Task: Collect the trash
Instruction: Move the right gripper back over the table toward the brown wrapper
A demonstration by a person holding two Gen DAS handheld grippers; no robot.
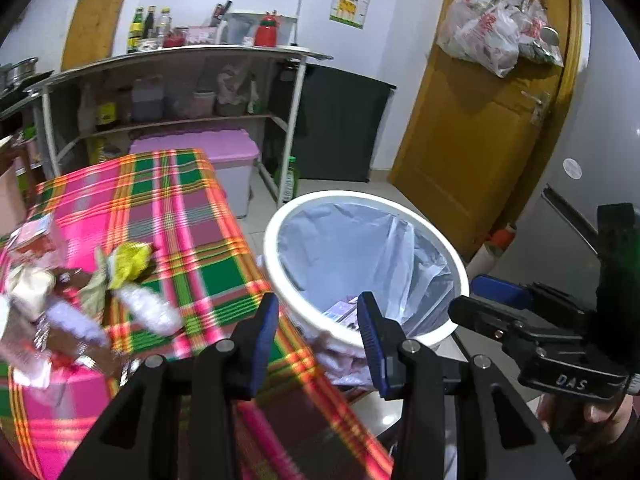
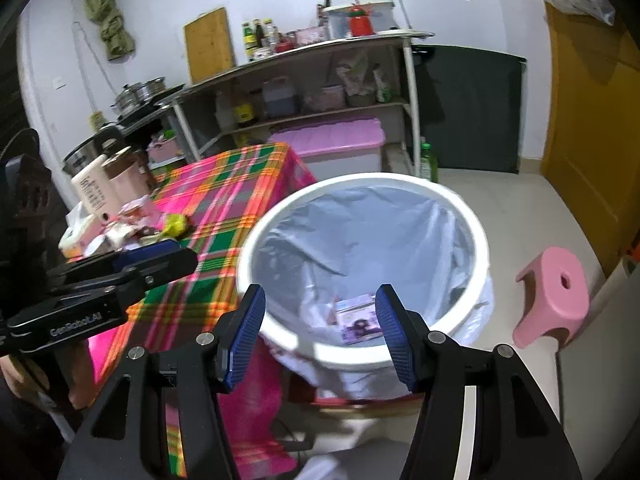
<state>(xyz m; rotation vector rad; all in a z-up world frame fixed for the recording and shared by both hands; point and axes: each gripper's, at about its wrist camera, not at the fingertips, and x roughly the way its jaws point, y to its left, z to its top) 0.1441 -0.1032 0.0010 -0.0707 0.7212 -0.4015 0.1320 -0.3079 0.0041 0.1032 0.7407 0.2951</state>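
A white trash bin (image 1: 452,264) with a clear liner stands beside the plaid-covered table (image 1: 192,216); it also shows in the right wrist view (image 2: 480,240). A small purple box (image 2: 358,322) lies inside the bin. My left gripper (image 1: 320,332) is open and empty over the table's edge next to the bin. My right gripper (image 2: 320,328) is open and empty above the bin's near rim. A pile of trash lies on the table's left: a yellow wrapper (image 1: 130,262), a white crumpled piece (image 1: 150,308) and other wrappers (image 1: 32,292).
A metal shelf (image 1: 180,60) with bottles stands behind the table, with a pink-lidded storage box (image 1: 208,152) under it. A pink stool (image 2: 556,292) is on the floor right of the bin. A wooden door (image 1: 488,120) is at the right. Bottles (image 2: 100,188) stand on the table's far left.
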